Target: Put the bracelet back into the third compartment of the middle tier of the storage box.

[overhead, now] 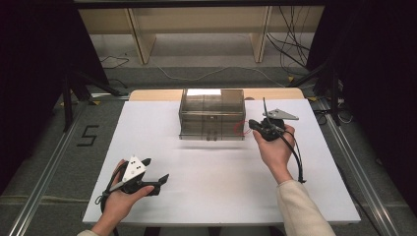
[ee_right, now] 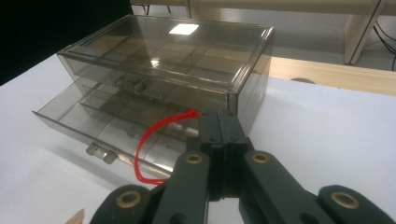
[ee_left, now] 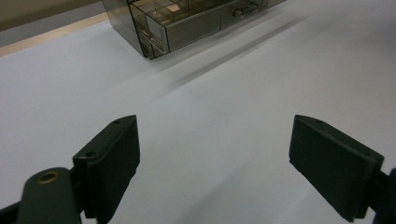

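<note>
White board covers the table [overhead: 196,187] in the high view, with grey floor and pale wooden shelf legs behind it, and at the far middle sits the smoky clear drawer box [overhead: 212,114], its lower drawer pulled a little toward the person. Just right of the box, the right gripper [overhead: 252,125] points at that drawer with a thin red loop [overhead: 239,128] at its tip, while the left gripper [overhead: 163,180] rests low at the near left, well apart from the box. Over to the left gripper view: its two black jaws stand wide apart over bare white surface, the drawer box [ee_left: 187,21] far off at the top edge. Now the right gripper view: the right gripper [ee_right: 219,122] has its jaws pressed together on one end of the red loop [ee_right: 152,140], which curves down in front of the open lower drawer [ee_right: 112,126]; the box is tinted, see-through, divided into compartments, with small clear knobs on each drawer front.
</note>
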Demonstrator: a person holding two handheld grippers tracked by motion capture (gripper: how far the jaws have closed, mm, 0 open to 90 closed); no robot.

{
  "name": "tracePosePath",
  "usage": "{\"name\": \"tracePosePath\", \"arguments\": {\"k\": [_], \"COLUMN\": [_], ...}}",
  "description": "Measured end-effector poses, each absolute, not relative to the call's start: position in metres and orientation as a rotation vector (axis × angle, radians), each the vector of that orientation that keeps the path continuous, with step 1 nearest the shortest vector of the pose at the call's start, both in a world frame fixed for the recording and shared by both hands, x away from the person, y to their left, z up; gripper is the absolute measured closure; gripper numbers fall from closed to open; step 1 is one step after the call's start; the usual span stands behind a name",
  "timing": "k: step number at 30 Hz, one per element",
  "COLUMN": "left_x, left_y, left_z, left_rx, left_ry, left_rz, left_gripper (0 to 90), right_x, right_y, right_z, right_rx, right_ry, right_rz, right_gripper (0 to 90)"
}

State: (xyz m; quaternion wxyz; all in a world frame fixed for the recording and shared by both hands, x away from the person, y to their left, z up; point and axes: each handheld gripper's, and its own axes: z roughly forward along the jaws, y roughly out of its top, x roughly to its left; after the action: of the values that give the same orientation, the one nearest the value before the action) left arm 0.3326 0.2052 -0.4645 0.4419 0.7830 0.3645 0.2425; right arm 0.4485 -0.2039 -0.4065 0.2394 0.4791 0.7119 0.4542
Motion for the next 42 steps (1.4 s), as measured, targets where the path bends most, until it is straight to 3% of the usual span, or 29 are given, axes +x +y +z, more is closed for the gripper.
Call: {"name": "tracePosePath", "arguments": {"k": [42], "left_x": [0.333], "left_y": [0.205], "left_z": [-0.465], "left_rx": [1.940], "left_ry": [0.908], "left_rz": [0.600], "left_gripper": [16.4], "right_x": [0.463], "right_y": [-0.182], "right_z": [-0.404], "right_rx": [1.280], "right_ry": [1.993], "right_rz": [1.204], "right_gripper": [90.0]}}
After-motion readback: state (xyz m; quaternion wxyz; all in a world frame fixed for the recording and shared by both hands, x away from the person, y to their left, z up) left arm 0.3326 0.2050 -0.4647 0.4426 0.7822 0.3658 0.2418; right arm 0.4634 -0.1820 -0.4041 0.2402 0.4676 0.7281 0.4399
